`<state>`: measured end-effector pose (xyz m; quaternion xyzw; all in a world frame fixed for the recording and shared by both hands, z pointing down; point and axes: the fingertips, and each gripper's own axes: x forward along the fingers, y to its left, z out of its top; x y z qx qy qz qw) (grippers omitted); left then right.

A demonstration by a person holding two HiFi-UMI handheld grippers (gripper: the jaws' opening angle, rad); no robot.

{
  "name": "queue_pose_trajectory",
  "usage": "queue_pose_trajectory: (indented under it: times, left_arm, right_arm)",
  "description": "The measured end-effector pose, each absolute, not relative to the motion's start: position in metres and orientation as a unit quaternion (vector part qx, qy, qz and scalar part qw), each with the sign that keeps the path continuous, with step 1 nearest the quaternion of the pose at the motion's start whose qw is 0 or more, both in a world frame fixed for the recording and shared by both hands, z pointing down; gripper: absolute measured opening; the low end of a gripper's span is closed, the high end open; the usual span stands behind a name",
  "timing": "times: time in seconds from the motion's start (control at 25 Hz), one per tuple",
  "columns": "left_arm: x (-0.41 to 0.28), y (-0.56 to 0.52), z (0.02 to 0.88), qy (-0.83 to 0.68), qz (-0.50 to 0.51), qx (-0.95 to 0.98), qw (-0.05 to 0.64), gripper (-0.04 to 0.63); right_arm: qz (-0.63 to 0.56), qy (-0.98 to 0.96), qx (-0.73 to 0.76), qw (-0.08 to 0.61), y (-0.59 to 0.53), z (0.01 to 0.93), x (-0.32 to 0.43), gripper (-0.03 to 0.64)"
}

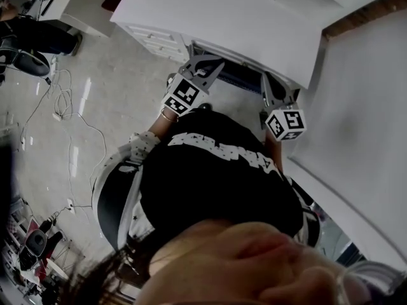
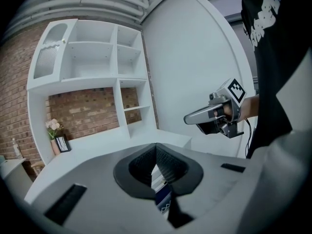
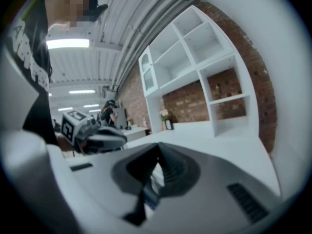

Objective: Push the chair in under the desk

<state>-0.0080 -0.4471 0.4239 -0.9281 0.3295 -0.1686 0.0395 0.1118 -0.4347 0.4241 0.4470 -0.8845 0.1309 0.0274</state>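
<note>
The left gripper has its jaws shut together. Only a sliver of blue and white shows in the slit below them, and I cannot tell whether they pinch it. The right gripper is closed tight in the same way.

Between the two grippers, just past their tips, a dark blue strip of the chair shows beneath the front edge of the desk. Its long axis runs from one gripper to the other, parallel with that edge.

Close on the right gripper's outer side stands a white wall. Beyond the left gripper lies open floor, crossed by loose cables.
</note>
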Motion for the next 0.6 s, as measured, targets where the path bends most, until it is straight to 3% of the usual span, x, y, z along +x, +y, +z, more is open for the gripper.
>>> queue_pose_trajectory:
  times: [0.6]
  left_arm:
    - [-0.019, -0.455, 0.425, 0.353, -0.171, -0.919, 0.037, 0.035]
  right_arm:
    - [0.120, -0.896, 0.426, 0.036, -0.448, 0.419, 0.102, 0.029]
